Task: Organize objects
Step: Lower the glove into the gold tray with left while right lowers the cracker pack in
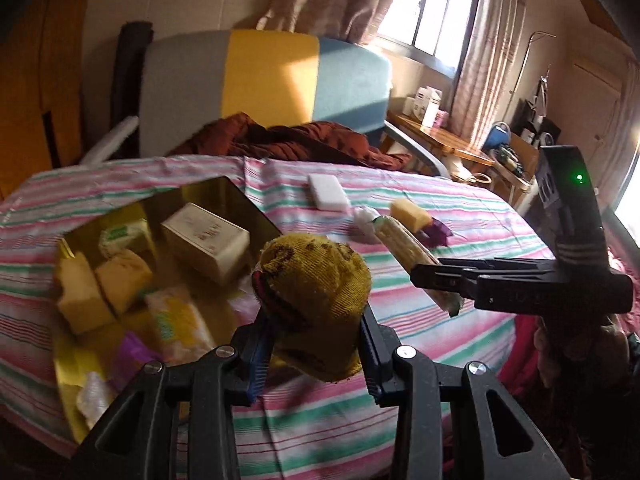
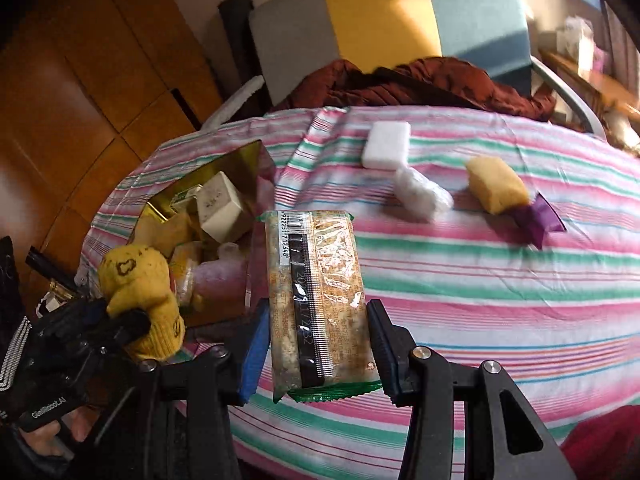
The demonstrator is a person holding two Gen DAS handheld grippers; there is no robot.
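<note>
My left gripper (image 1: 316, 320) clamps a yellow knit sock (image 1: 320, 280); my right gripper (image 2: 318, 344) clamps a snack packet (image 2: 316, 280).
Gold box (image 1: 236, 196) partly filled — white block (image 2: 386, 146), sponge (image 2: 498, 190), purple wrapper (image 2: 538, 220) remain out.

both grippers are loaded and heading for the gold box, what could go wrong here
1. The gold box already looks crowded, so the yellow sock in the left gripper may land on the rim and roll out.
2. The right gripper pinches the snack packet near one end; it might swing or slip.
</note>
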